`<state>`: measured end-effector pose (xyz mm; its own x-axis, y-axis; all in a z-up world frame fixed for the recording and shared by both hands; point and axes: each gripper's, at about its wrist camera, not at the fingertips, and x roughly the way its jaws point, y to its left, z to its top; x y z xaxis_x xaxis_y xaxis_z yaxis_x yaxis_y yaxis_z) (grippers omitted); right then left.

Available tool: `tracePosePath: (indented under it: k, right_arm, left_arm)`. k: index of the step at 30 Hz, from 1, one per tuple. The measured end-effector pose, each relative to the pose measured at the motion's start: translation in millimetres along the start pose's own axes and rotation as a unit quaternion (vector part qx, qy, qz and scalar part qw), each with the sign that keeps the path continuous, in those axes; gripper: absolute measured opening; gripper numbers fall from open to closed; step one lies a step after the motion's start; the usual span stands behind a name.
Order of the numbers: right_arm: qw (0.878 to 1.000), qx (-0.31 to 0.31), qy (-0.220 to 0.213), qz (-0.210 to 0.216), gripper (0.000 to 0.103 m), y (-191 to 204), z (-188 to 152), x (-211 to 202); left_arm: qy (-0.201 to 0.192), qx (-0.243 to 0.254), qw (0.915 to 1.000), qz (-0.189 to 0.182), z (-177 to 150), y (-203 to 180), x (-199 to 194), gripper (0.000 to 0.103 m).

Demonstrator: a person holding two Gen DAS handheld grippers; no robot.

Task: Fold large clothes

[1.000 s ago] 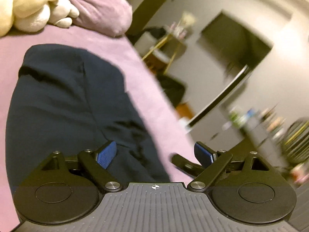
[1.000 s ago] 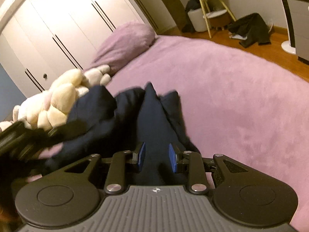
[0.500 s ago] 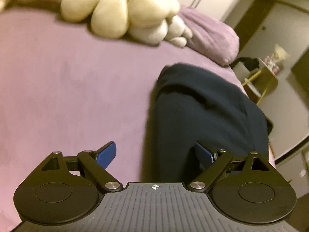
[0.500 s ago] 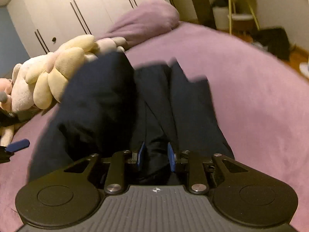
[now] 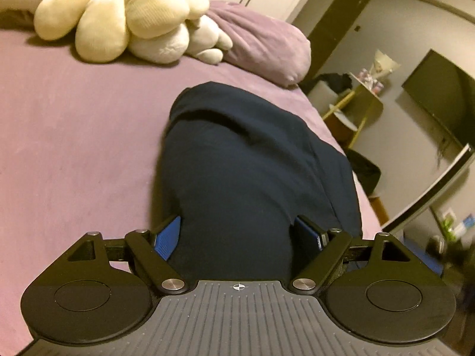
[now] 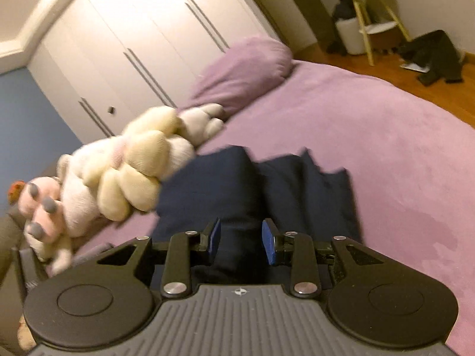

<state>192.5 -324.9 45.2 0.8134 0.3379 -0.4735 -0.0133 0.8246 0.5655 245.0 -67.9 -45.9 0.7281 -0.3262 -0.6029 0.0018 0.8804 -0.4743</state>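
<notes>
We note the left claw (image 5: 237, 234) has swung from the room back over the navy garment (image 5: 237, 160), which lies bunched on the purple bed (image 5: 74, 136) at frame centre, below the plush toy (image 5: 118, 14). Its jaws stand wide and are closing, cloth between them but no clear pinch. The right claw (image 6: 241, 241), earlier clamped on a raised fold, is now easing apart over the garment (image 6: 237, 184). We judge one fold laid and a regrip starting.

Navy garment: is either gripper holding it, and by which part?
Neither grip is certain. The navy garment fills the gap of both the left gripper, closing, and the right gripper, opening.
</notes>
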Motion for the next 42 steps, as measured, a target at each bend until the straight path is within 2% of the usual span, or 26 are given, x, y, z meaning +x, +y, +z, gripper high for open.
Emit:
tracePosePath:
  k: [4,9,11,14,19,21,23,24,26,29,31,34,37,40,42]
  right_arm:
    - [1.000,-0.001,0.003,0.023,0.030,20,18,18]
    - [0.999,0.001,0.035,0.019,0.031,46,36,83]
    - [0.999,-0.013,0.049,0.000,0.031,50,36,110]
    - [0.996,-0.036,0.072,-0.042,0.030,44,37,136]
    - [0.977,-0.157,0.060,-0.130,0.031,28,19,158]
    - [0.974,-0.176,0.046,-0.132,0.031,17,7,161]
    - [0.979,-0.162,0.035,-0.121,0.031,9,5,159]
    - [0.979,-0.162,0.035,-0.120,0.031,9,6,157]
    - [0.978,-0.170,0.036,-0.119,0.031,8,7,157]
    - [0.976,-0.183,0.034,-0.116,0.031,5,9,156]
    - [0.976,-0.183,0.027,-0.111,0.031,1,8,154]
    - [0.976,-0.187,0.015,-0.108,0.031,-3,3,154]
    - [0.975,-0.195,0.005,-0.103,0.031,-7,-1,155]
    - [0.973,-0.207,-0.006,-0.101,0.031,-6,-8,159]
    - [0.970,-0.221,-0.015,-0.106,0.031,-4,-15,162]
  left_arm:
    - [-0.009,-0.026,0.9996,-0.005,0,3,5,0.086]
    - [-0.023,-0.037,0.9987,-0.028,4,7,11,0.086]
    - [-0.029,-0.038,0.9982,-0.036,1,7,12,0.086]
    - [-0.031,-0.006,0.9992,-0.026,-6,-3,18,0.086]
    - [-0.034,0.081,0.9956,-0.032,-18,-21,24,0.093]
    - [-0.036,0.071,0.9959,-0.042,-14,-13,18,0.093]
    - [-0.047,0.015,0.9974,-0.052,-2,1,11,0.093]
    - [-0.057,-0.010,0.9974,-0.042,7,6,8,0.093]
    - [-0.072,-0.031,0.9967,-0.020,23,6,11,0.093]
    - [-0.084,-0.031,0.9959,0.003,43,-9,32,0.097]
    - [-0.076,-0.033,0.9964,0.021,47,-15,56,0.097]
    - [-0.053,-0.009,0.9960,0.070,37,-17,89,0.097]
    - [-0.068,0.021,0.9925,0.099,20,-10,102,0.101]
    - [-0.054,-0.012,0.9924,0.110,15,7,117,0.103]
    - [-0.060,-0.007,0.9907,0.122,11,8,123,0.103]
